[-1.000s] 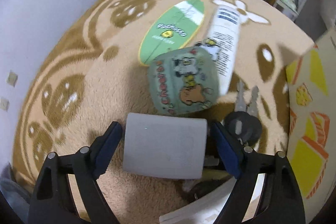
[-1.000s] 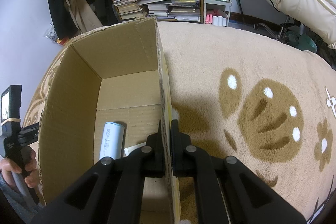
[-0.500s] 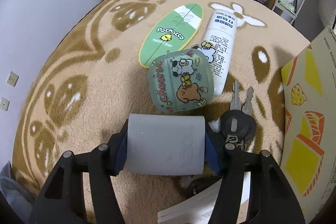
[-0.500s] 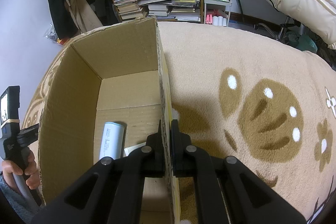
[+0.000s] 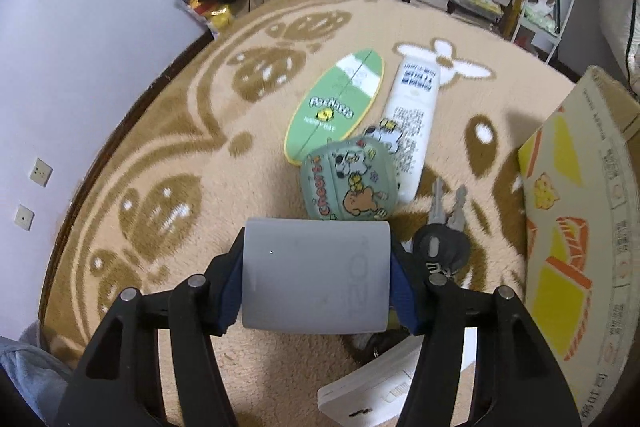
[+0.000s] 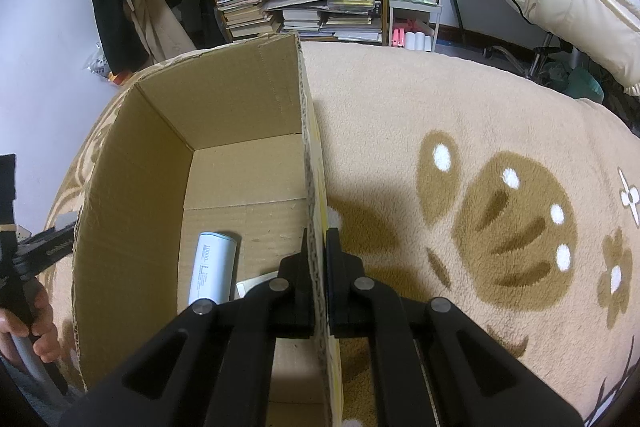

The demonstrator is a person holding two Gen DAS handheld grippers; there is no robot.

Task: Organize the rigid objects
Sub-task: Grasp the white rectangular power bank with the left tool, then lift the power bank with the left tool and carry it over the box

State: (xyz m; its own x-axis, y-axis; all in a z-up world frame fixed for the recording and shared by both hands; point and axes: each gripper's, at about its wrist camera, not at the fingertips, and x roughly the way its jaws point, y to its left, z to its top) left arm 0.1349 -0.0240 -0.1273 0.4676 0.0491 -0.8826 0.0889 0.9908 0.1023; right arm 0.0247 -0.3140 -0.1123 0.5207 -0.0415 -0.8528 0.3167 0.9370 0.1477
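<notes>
Two tongs are at work, each busy with its own job; the left tongs (image 5: pixel 316 283) are clamped on a pale grey rounded block (image 5: pixel 316 277), blue pads pressed against its two sides, and the block hangs above the beige patterned carpet (image 5: pixel 168 131), so I judge it lifted for the carry to the box; beyond it on the carpet lie the things not yet sorted: a green oval Pochacco case (image 5: pixel 334 105), just right of it a white tube with printed text (image 5: pixel 414 117), a round green cartoon pouch (image 5: pixel 352 185) overlapping the tube's near end, then a bunch of keys with a black fob (image 5: pixel 442 241), and a white flat box (image 5: pixel 392 383) partly hidden under the tongs; further right stands the cardboard box (image 6: pixel 240 107), open at the top; a white cylindrical power bank (image 6: pixel 212 267) already lies on its floor beside a pale flat item I cannot name; the right tongs (image 6: pixel 318 267) are pinched narrow on the box's right wall, one finger inside and one outside, probably to steady it against tipping or sliding on the soft pile while the block comes over.
</notes>
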